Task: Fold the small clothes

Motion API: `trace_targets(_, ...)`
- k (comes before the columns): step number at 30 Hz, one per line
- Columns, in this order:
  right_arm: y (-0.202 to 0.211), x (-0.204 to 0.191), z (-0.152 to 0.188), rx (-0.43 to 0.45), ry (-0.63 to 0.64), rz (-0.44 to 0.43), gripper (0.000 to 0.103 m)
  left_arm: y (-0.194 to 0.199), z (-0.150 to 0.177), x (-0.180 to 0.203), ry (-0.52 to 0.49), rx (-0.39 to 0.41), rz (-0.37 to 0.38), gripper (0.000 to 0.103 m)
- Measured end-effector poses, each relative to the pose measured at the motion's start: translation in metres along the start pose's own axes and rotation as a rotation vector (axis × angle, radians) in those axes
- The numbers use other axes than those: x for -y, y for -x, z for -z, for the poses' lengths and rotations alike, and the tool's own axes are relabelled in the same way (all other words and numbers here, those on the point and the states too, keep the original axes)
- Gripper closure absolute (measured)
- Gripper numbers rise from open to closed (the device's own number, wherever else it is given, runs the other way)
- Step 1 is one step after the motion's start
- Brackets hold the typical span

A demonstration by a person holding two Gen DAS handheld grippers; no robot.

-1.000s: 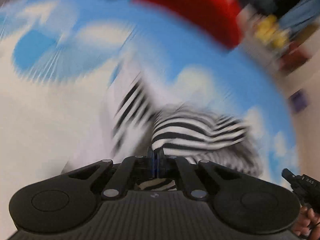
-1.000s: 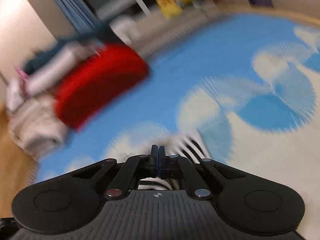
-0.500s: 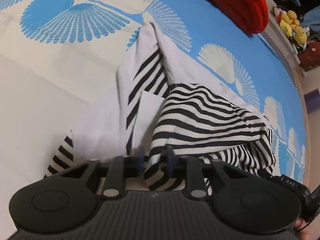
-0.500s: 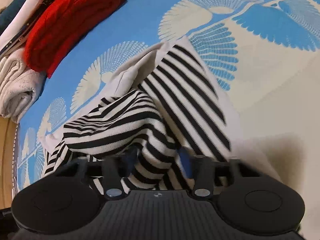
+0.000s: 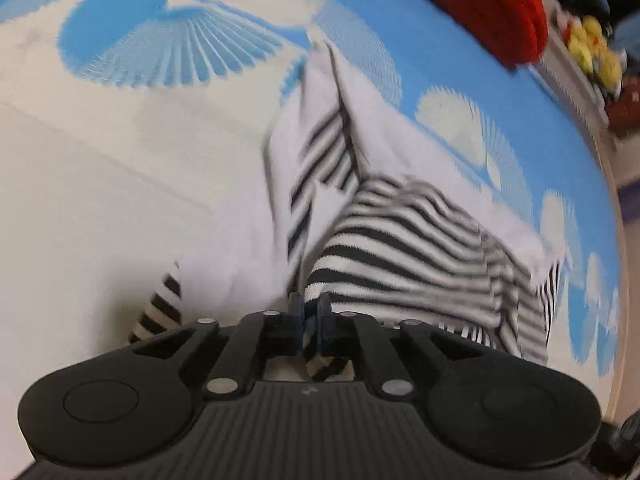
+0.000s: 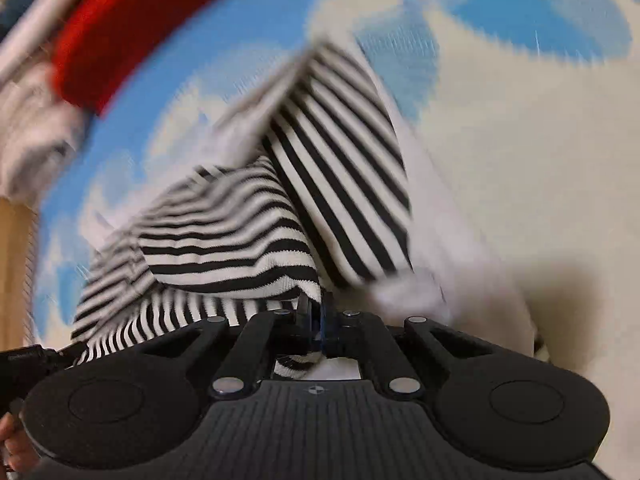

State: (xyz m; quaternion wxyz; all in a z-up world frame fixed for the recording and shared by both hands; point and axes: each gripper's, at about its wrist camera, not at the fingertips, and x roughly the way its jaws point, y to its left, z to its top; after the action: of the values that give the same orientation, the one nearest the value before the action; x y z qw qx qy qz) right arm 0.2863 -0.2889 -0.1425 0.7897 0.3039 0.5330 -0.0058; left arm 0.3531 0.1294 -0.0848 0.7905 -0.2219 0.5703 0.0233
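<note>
Left black two-finger gripper (image 5: pixel 310 312): pressed nearly together, pinching a fold of the black-and-white striped knit garment (image 5: pixel 404 256). Right black two-finger gripper (image 6: pixel 316 316): likewise nipped onto a ribbed striped edge of the same garment (image 6: pixel 224 240). Gripper bodies matte black plastic, ribbed top plate, round silver pivot pins.

Garment bunched just ahead of both grippers, soft knit, stripes narrow in the crumpled part, wider on the flat panel behind; plain white fabric portions alongside. Lying on a blue-and-cream mat with fan-shaped shell print (image 5: pixel 180 52), smooth surface.

Beyond, at the mat's far edge: chunky red knit item, folded (image 5: pixel 480 4); in the right view, pale grey-white folded cloth (image 6: pixel 32 140) beside it. Yellow soft toys (image 5: pixel 592 48) off the mat, blurred. No readable writing.
</note>
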Motion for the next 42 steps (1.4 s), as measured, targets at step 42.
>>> trace_targets(42, 0.149, 0.090, 0.144, 0.231, 0.095, 0.003, 0.078, 0.130, 0.175, -0.122, -0.074, 0.124, 0.081, 0.072)
